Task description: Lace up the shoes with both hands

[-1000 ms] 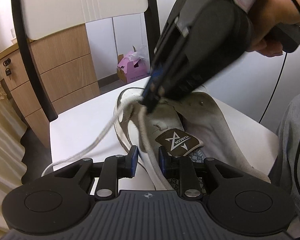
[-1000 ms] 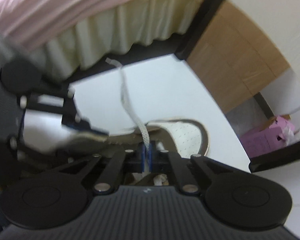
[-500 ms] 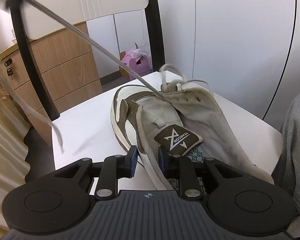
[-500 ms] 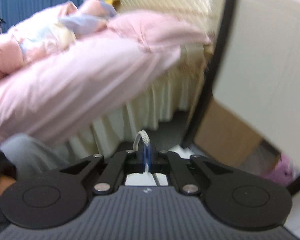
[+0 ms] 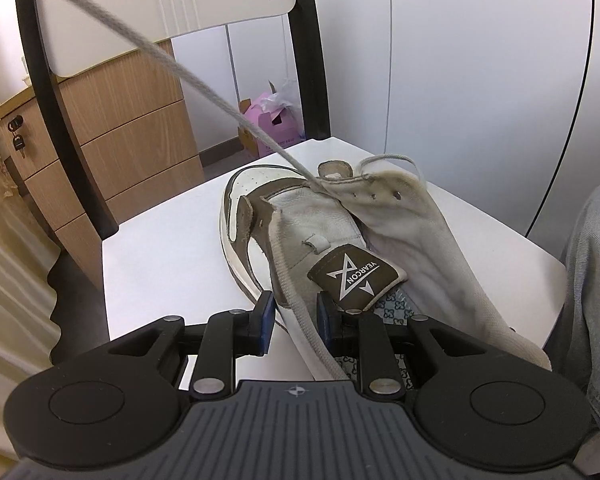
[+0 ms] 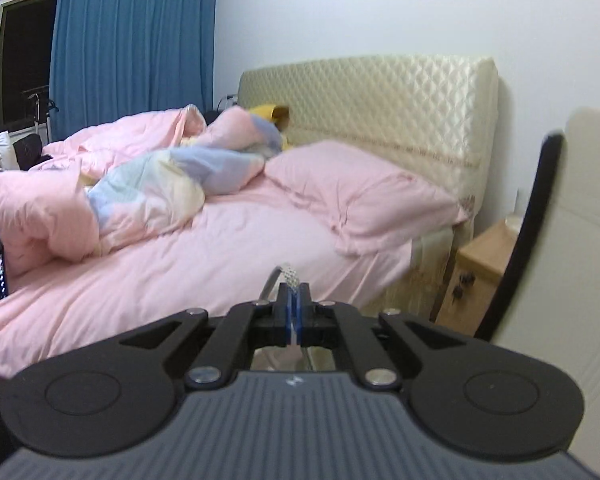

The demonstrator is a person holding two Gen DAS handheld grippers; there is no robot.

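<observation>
pink-sheeted bed [image 6: 228, 248], cream quilted headboard [image 6: 364, 108], blue curtains [image 6: 132, 44], wooden drawers [image 5: 120, 136], white walls.

Brown tongue label [image 5: 356, 278] on the shoe [image 5: 300, 236], centre of the left wrist view: reads "VEARCON", white letters beside a stylised X-shaped logo. Pink box [image 5: 270, 128], background: print too small to read. Right wrist view: no legible text.
</observation>
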